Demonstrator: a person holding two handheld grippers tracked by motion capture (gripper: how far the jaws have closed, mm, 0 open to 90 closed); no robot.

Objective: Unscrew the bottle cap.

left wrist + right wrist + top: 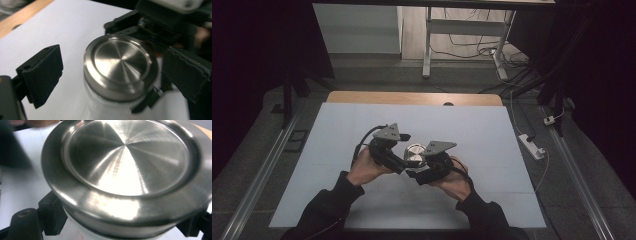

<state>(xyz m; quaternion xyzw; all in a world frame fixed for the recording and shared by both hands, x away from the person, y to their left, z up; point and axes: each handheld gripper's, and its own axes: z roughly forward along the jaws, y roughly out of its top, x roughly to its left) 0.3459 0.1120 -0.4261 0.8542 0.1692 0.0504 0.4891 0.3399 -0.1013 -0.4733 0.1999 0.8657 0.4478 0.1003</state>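
Right tool (419, 170) gripping white jar (105, 110), brushed steel lid (120, 65)

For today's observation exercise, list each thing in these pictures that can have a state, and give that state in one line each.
Metal lid: sitting on the white jar, upright.
White jar: standing on the table, gripped below the lid.
Left gripper: open, jaws either side of the lid, not touching it.
Right gripper: shut on the jar under the lid.
Table: covered by a white sheet.
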